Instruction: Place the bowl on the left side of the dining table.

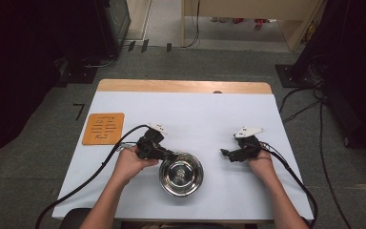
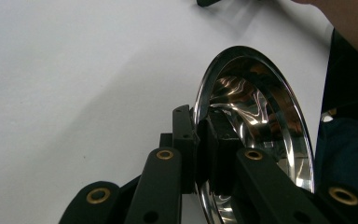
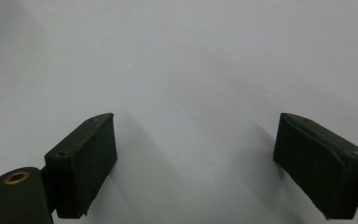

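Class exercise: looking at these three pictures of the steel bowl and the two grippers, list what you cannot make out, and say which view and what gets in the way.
- Orange card, high view: its markings are too small to read.
- Steel bowl, left gripper view: the lower part is hidden behind the left gripper, which is clamped on the rim; the right side is cut off by a dark sleeve.
- Bowl's inside, both views: only reflections, so whether anything lies in it is unclear.
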Motion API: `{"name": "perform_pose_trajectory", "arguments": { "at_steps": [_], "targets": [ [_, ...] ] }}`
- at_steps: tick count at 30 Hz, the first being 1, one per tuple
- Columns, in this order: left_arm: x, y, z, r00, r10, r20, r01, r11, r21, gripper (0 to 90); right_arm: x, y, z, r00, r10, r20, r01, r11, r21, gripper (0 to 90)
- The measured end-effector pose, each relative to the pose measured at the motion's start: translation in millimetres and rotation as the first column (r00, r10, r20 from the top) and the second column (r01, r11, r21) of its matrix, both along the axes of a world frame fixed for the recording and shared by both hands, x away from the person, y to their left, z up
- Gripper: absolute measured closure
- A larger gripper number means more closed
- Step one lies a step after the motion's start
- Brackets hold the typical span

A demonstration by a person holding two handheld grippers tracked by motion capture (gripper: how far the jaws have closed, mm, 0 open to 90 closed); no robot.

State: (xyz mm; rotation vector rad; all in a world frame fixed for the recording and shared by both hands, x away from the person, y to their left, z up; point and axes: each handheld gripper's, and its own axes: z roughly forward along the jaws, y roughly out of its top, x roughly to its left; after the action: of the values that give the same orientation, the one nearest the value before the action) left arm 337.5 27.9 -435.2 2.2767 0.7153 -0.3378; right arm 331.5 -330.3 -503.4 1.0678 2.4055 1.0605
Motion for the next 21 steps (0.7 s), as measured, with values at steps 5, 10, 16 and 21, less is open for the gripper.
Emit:
{"name": "perform_pose_trajectory", "arguments": {
  "at_steps": [5, 10, 16, 21],
  "targets": [
    [1.2, 3.0, 1.1, 0.9999, 0.01, 0.004, -0.01, 0.9999, 0.007, 85.5, 0.0, 0.0, 0.0, 1.0, 0.0, 0.0, 0.0, 1.0, 0.0, 12.6],
    [4.1, 10.7, 4.8, 0.9993, 0.034, -0.012, -0.034, 0.9994, -0.011, 85.4, 0.0, 0.0, 0.0, 1.0, 0.001, 0.0, -0.001, 1.0, 0.0, 12.6],
    [9.2, 20.3, 8.4, 0.9974, 0.067, -0.025, -0.067, 0.9976, -0.016, 85.4, 0.0, 0.0, 0.0, 1.0, 0.0, 0.0, 0.0, 1.0, 0.0, 12.6],
    [12.7, 24.8, 9.7, 0.9956, 0.091, -0.025, -0.091, 0.9955, -0.024, 85.4, -0.1, 0.1, 0.1, 1.0, -0.001, -0.002, 0.001, 1.0, 0.001, 12.6]
  ]
}}
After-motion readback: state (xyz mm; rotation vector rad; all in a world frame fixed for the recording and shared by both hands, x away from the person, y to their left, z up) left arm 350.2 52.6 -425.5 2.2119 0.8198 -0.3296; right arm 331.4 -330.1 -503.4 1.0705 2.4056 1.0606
